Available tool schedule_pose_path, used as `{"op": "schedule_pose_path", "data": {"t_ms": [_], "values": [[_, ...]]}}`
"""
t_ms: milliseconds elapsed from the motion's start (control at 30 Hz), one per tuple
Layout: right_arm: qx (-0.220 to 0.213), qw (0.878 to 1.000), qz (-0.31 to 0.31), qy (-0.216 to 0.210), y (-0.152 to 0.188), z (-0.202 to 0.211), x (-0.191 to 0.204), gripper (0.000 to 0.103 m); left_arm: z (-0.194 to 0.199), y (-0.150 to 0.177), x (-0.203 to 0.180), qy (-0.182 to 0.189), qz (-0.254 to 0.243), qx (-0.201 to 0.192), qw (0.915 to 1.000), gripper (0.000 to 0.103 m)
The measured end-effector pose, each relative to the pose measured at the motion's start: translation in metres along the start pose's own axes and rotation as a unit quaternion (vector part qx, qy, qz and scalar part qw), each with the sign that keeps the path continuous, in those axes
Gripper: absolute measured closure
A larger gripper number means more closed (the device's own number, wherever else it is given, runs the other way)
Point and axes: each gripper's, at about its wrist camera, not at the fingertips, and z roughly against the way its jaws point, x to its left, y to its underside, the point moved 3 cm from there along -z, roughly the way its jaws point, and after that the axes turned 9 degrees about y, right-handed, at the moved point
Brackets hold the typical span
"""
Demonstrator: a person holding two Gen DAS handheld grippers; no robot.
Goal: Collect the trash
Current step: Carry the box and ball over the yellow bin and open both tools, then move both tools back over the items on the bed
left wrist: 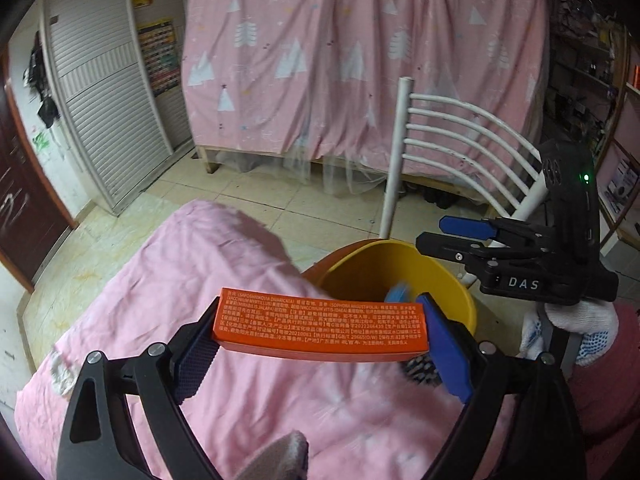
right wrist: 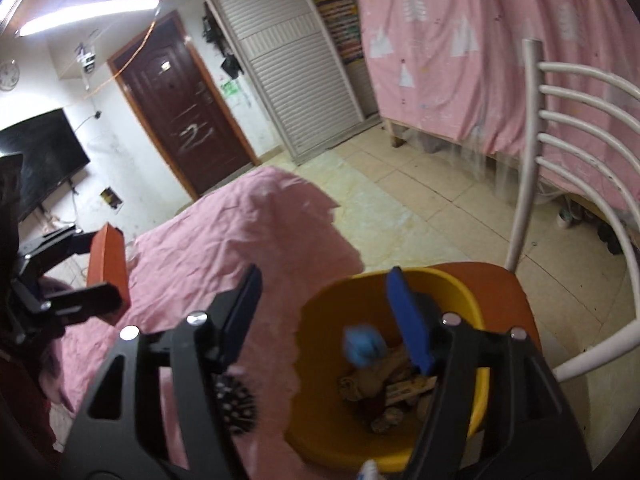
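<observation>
One orange box (left wrist: pixel 320 326) btwn left hand-held gripper (left wrist: pixel 320 344) pads, by yellow bin (left wrist: pixel 400 268).

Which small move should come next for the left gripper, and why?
Probably carry the orange box, clamped in the left gripper, over the yellow bin. The right gripper stands open above the bin, with a blue scrap below it.

Pink crumpled sheet (right wrist: pixel 208 248) covers table-like surface. Black bristle hairbrush (right wrist: pixel 236 408) lies on sheet near its edge. Just beside, orange chair seat (right wrist: pixel 516 300) carries yellow bucket (right wrist: pixel 460 292). Chair stands on beige tiled floor (right wrist: pixel 420 208).
</observation>
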Motion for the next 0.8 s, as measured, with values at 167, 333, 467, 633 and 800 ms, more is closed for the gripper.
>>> {"op": "schedule_pose_path", "data": {"t_ms": [167, 333, 467, 633, 800], "values": [[-0.012, 0.999, -0.029, 0.01, -0.002, 0.005, -0.026, 0.04, -0.018, -0.009, -0.022, 0.013, -0.008, 0.007, 0.9999, 0.02], [-0.022, 0.998, -0.052, 0.013, -0.005, 0.01, -0.042, 0.04, -0.035, -0.015, -0.04, 0.022, -0.014, 0.011, 0.9996, 0.02], [-0.028, 0.997, -0.066, 0.013, -0.006, 0.012, -0.051, 0.04, -0.05, -0.02, -0.051, 0.033, -0.013, 0.017, 0.9992, 0.019], [-0.033, 0.997, -0.073, 0.011, -0.007, 0.016, -0.054, 0.035, -0.06, -0.024, -0.064, 0.041, -0.024, 0.022, 0.9986, 0.017], [-0.034, 0.997, -0.075, 0.013, -0.01, 0.016, -0.053, 0.034, -0.056, -0.021, -0.064, 0.039, -0.028, 0.017, 0.9987, 0.015]]}}
